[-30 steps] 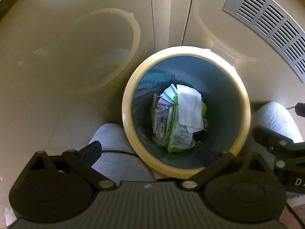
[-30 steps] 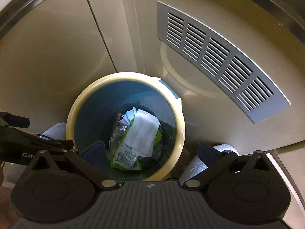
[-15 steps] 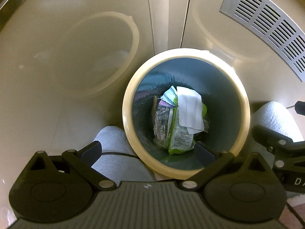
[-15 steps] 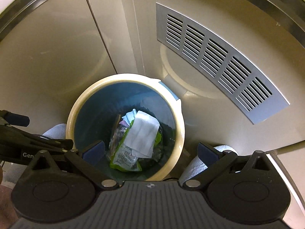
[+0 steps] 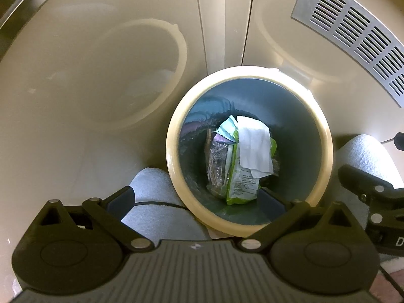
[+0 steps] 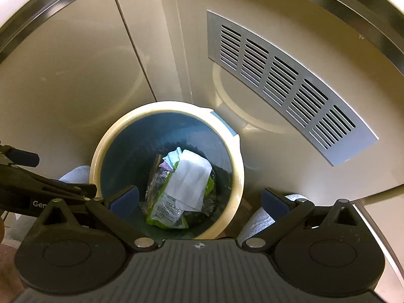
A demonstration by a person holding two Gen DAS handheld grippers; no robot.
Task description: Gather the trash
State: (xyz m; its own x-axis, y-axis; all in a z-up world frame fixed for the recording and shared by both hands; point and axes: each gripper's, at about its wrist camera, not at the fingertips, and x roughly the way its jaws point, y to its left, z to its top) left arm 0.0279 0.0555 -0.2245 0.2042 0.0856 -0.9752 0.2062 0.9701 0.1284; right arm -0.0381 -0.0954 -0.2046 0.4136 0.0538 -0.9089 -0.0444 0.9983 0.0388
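We held our left gripper (image 5: 194,200) spread wide with nothing between its fingers, above the near rim of the bin (image 5: 248,228). Our right gripper (image 6: 199,199) was equally spread and bare, its left finger over the bin's mouth. Grey slippers (image 5: 161,202) sat at six o'clock of the bin. Deep inside lay the trash: a green wrapper (image 6: 164,214), a clear crinkled packet (image 5: 217,159) at its nine o'clock, and a white tissue (image 6: 189,179) on top. Beyond, at twelve o'clock, stood beige cabinet doors (image 5: 101,63); a metal vent grille (image 6: 285,83) sat at two o'clock.
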